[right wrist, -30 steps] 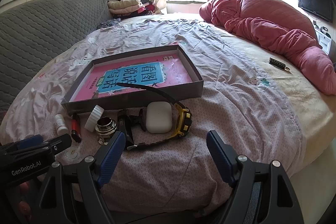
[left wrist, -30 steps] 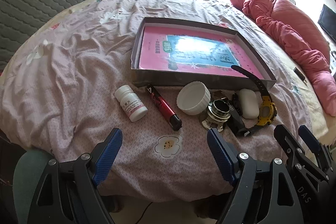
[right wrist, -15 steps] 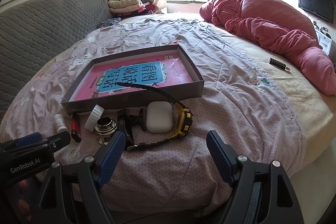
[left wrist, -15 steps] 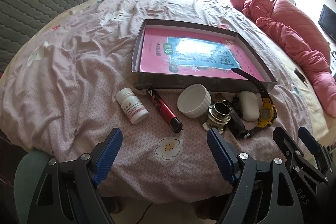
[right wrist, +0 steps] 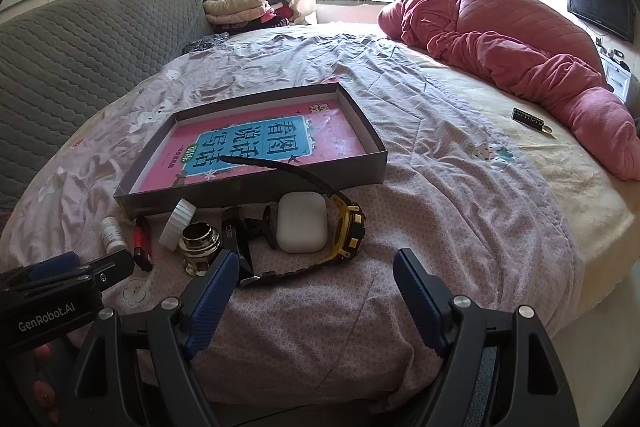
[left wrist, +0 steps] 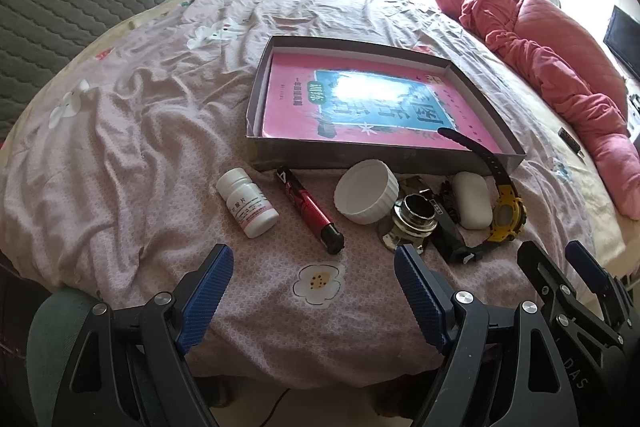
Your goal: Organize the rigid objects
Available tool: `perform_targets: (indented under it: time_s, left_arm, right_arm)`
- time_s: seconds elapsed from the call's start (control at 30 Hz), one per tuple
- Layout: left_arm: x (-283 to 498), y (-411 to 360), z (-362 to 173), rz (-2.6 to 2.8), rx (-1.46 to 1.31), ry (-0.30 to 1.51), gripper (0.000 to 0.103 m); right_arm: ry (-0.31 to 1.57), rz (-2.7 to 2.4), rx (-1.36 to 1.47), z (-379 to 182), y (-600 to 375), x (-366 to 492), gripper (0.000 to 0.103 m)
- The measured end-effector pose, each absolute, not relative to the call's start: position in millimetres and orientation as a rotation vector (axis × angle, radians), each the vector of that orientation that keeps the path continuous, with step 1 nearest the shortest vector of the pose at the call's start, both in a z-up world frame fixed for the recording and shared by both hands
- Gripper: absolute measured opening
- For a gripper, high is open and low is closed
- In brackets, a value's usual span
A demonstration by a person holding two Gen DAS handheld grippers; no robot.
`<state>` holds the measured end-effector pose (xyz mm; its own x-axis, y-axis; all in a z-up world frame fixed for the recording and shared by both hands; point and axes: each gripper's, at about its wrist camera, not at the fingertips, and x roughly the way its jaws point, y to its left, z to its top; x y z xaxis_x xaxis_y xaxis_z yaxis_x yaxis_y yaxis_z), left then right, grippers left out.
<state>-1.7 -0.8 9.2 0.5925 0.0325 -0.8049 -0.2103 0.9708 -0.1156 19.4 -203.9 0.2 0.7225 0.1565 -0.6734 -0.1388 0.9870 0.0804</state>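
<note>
A grey shallow box (left wrist: 360, 151) (right wrist: 256, 193) holding a pink book lies on the bed. In front of it lie a white pill bottle (left wrist: 247, 202) (right wrist: 112, 234), a red and black pen (left wrist: 310, 210) (right wrist: 141, 241), a white ribbed lid (left wrist: 366, 191) (right wrist: 178, 223), a metal ring piece (left wrist: 414, 219) (right wrist: 200, 242), a white earbud case (left wrist: 472, 200) (right wrist: 302, 222) and a yellow and black watch (left wrist: 506, 213) (right wrist: 350, 225). My left gripper (left wrist: 314, 277) is open, near the bed edge below the pen. My right gripper (right wrist: 316, 277) is open, just before the watch.
A pink quilt (right wrist: 520, 43) is bunched along the right of the bed. A small dark object (right wrist: 528, 118) lies near it. A grey padded headboard (right wrist: 80, 43) stands at the left. Folded clothes (right wrist: 240, 7) sit by the window. A TV (right wrist: 600, 5) hangs on the right wall.
The left view has shifted slightly, so the objects sit a little lower and closer. Both grippers remain open and nothing on the bed has moved.
</note>
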Motion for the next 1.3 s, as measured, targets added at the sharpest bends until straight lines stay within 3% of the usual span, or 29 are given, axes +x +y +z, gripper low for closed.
perform_targets:
  time_s: [1.3]
  left_arm:
    - [-2, 21, 1, 0.152, -0.278, 0.951, 0.084]
  right_arm:
    - [0.761, 0.164, 0.058, -3, -208, 22, 0.079]
